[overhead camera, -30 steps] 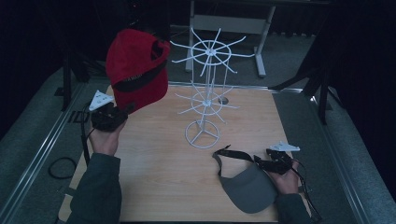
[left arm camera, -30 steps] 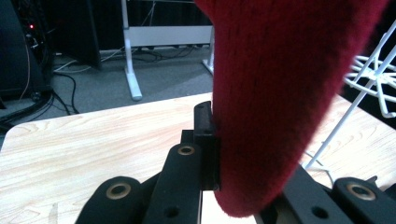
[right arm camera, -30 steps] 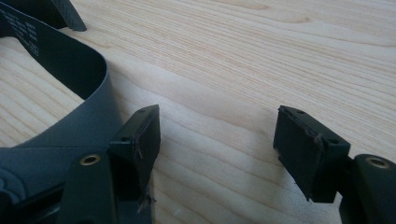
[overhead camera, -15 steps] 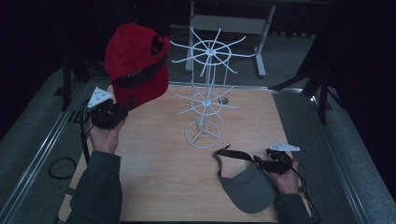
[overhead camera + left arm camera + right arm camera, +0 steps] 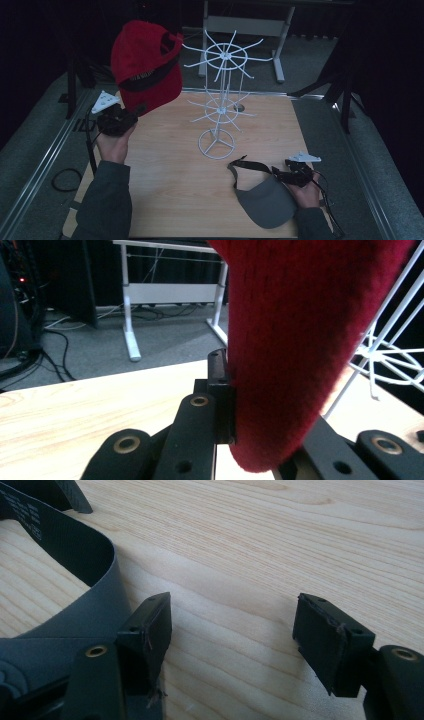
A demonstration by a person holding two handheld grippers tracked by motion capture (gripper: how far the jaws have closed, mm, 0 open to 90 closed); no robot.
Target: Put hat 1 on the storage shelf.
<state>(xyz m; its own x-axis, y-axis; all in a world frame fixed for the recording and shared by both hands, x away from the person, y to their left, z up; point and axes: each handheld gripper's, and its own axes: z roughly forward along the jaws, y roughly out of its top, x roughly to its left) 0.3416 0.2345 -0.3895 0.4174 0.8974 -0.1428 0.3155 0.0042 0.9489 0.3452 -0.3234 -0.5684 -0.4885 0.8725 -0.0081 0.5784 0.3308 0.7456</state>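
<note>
- The left gripper (image 5: 122, 119) sits at the middle left of the high view, raised above the desk (image 5: 170, 185), with its fingers (image 5: 220, 390) closed tight on the lower edge of the red cap (image 5: 145, 70).
- In the left gripper view that red cap rises from between the fingers and takes up the upper right of the frame; one black finger presses flat against its fabric.
- The red cap stands in the upper left of the high view, just left of the white wire hat stand (image 5: 220, 100), which rises from the middle of the desk.
- The right gripper (image 5: 292, 175) lies low at the lower right of the high view, its fingers (image 5: 150, 630) spread wide apart with only bare wood between them.
- The grey visor (image 5: 262, 200) rests on the desk at the lower right; in the right gripper view its band curves just beside the left finger, and contact cannot be told.
</note>
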